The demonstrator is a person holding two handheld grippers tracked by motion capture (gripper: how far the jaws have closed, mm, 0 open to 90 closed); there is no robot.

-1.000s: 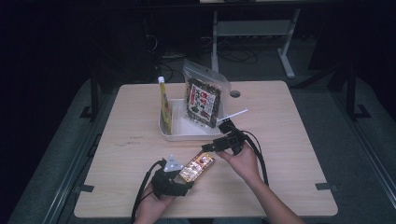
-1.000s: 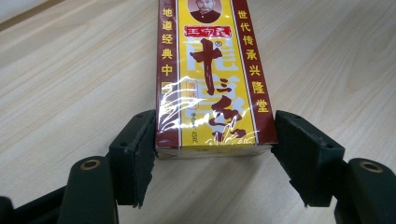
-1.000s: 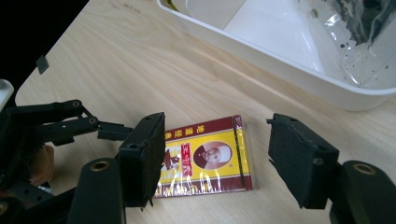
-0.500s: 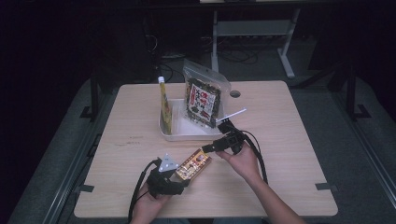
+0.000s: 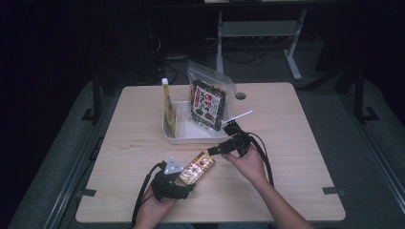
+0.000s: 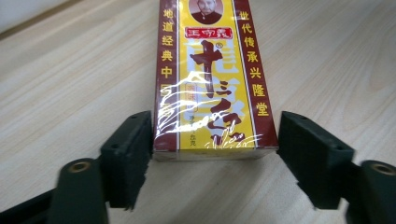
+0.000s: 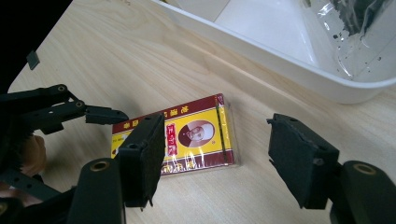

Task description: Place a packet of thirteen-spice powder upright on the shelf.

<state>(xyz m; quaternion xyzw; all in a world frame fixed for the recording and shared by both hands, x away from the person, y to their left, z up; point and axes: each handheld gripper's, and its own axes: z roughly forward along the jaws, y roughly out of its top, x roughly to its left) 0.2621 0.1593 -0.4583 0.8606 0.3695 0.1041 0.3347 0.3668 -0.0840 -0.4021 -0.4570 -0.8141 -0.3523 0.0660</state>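
Yellow-and-maroon box (image 5: 197, 168), cellophane-wrapped, lies flat on the wooden tabletop (image 5: 296, 124), just in front of the white tray (image 5: 168, 135).

Left gripper (image 5: 180, 180): fingers spread to either side of the box's near end. In the left gripper view one finger (image 6: 128, 154) sits at, perhaps touching, the box's edge; the other (image 6: 308, 154) stands off with a sliver of tabletop showing between. No squeeze on the box (image 6: 212, 79).

Right gripper (image 5: 216, 150): hovers at the box's far end, toward the tray. Its own view has the fingers wide apart, nothing between them, the box (image 7: 180, 137) lying on the wood beyond and the tray wall (image 7: 280, 60) behind.

Tray contents: a tall yellow packet (image 5: 168, 106) upright at the left wall, a clear resealable pouch (image 5: 208, 99) of dark stuff leaning at the back.

Progress, as I judge it: two items are already in the tray and the box looks to be the one in hand. It is not yet gripped or lifted. Left to do: close on it, carry it over the tray wall, set it down in the free space.
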